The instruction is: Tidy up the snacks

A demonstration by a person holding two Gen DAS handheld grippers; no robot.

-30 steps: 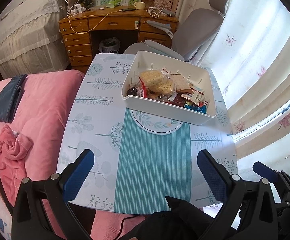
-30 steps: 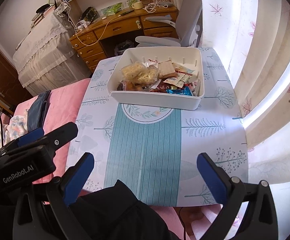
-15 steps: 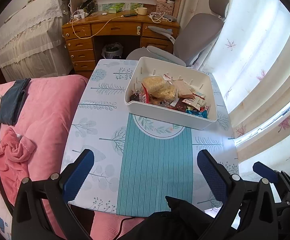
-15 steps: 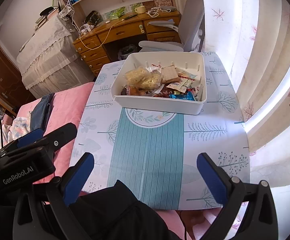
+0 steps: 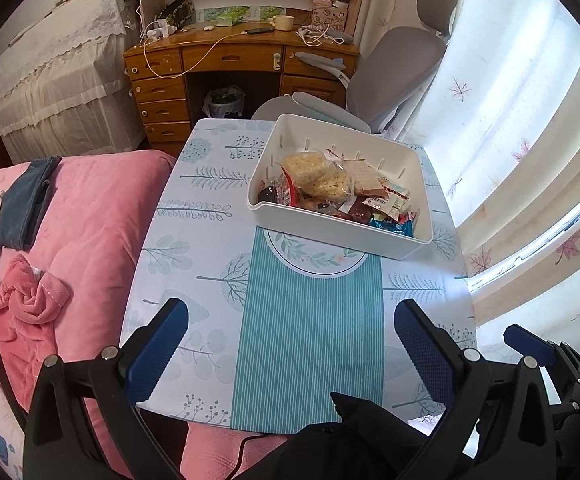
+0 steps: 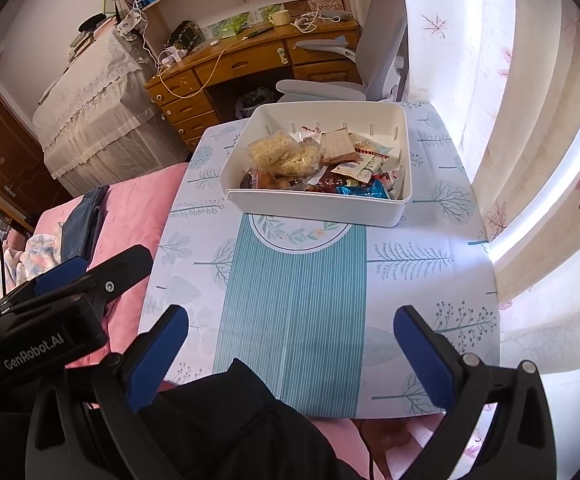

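A white plastic bin (image 5: 330, 232) stands at the far end of the table, also in the right wrist view (image 6: 314, 212). It holds a heap of wrapped snacks: pale rice cakes in clear bags (image 5: 318, 174) (image 6: 282, 154), a tan cracker pack (image 6: 340, 144), blue foil wrappers (image 6: 364, 191). My left gripper (image 5: 290, 340) is open and empty, held above the near table edge. My right gripper (image 6: 290, 340) is open and empty, beside it to the right. Both are well short of the bin.
The table wears a cloth with a teal striped runner (image 5: 310, 340). A pink bed (image 5: 70, 240) lies along the left. A grey chair (image 5: 390, 64) and wooden desk (image 5: 230, 64) stand behind. Curtains (image 5: 510, 120) hang at the right.
Both grippers have drawn back and risen, so the bin and table look smaller and farther. The jaws stay open. The snacks have not moved.
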